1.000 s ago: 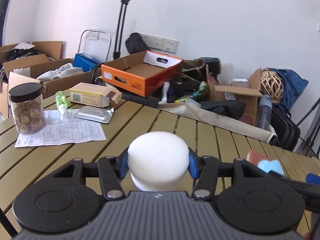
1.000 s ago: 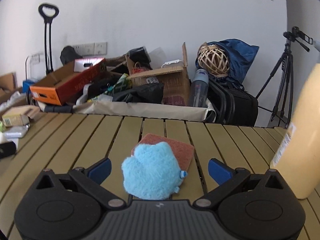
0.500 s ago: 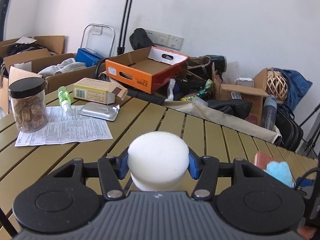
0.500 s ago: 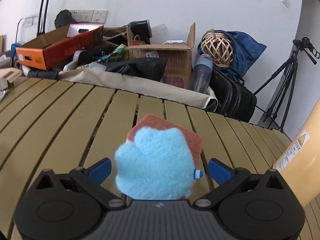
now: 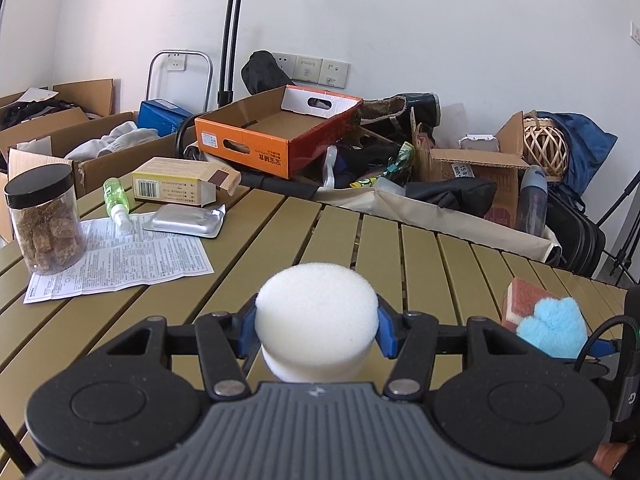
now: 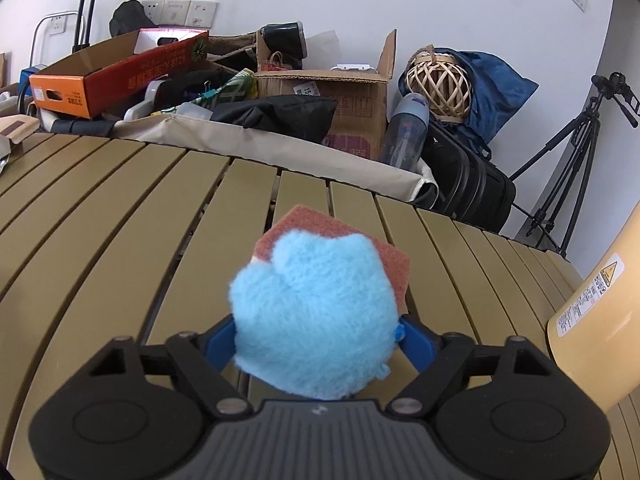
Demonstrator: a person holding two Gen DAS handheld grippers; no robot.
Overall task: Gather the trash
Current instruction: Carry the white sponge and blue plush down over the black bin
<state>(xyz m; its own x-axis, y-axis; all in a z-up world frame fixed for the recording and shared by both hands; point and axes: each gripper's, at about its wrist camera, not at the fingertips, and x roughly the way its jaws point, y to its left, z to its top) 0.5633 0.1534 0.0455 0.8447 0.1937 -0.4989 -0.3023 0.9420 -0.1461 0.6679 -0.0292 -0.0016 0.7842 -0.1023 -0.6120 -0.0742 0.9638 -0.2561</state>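
My left gripper [image 5: 316, 328] is shut on a round white foam sponge [image 5: 316, 316] and holds it above the slatted table [image 5: 248, 248]. My right gripper [image 6: 316, 338] is shut on a fluffy blue paw-shaped pad [image 6: 312, 320], which overlaps a red-brown scouring sponge [image 6: 304, 224] lying on the table. The blue pad [image 5: 554, 326] and the scouring sponge [image 5: 522, 298] also show at the right of the left wrist view.
On the table's left are a jar of brown cubes [image 5: 44, 220], a printed leaflet [image 5: 120, 256], a foil blister pack [image 5: 184, 220], a small green spray bottle [image 5: 116, 200] and a yellow carton [image 5: 180, 188]. A cream bottle [image 6: 600, 320] stands at the right. Boxes and bags crowd the floor behind.
My right gripper has moved forward over the blue pad and closed its fingers on it. My left gripper has risen a little, still holding the white sponge.
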